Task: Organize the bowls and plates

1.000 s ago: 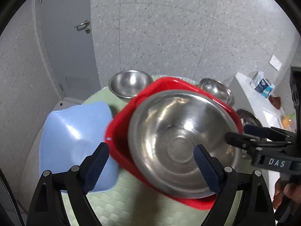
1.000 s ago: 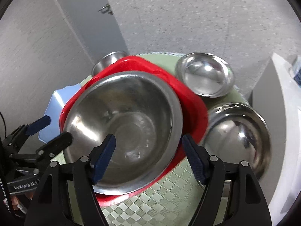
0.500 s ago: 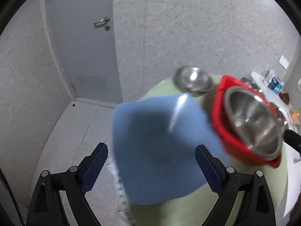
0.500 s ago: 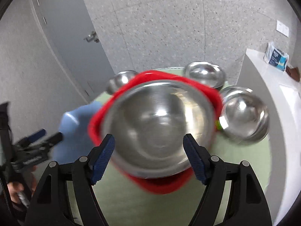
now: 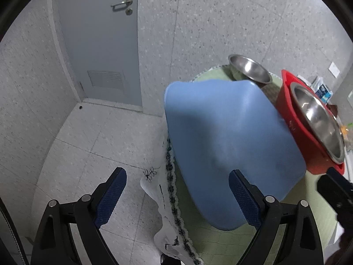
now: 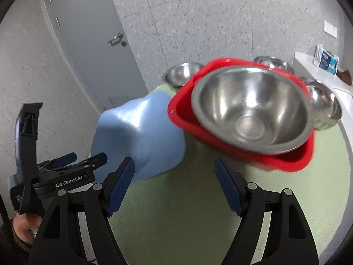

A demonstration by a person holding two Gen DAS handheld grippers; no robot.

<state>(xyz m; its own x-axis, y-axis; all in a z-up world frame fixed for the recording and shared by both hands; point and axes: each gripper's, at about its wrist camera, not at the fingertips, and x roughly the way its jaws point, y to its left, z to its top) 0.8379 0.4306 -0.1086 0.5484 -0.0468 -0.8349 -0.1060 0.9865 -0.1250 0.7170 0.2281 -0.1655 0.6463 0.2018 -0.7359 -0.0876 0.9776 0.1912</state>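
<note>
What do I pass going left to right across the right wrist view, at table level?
Left hand-held gripper → blue bowl → red bowl holding a large steel bowl → steel bowl at the far right.

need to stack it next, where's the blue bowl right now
The blue bowl sits on the green table mat near its left edge, just left of the red bowl that holds a steel bowl; the right wrist view shows it too.

Blue bowl [image 5: 225, 145] beside red bowl [image 5: 308, 152] holding steel bowl [image 5: 317, 119].
</note>
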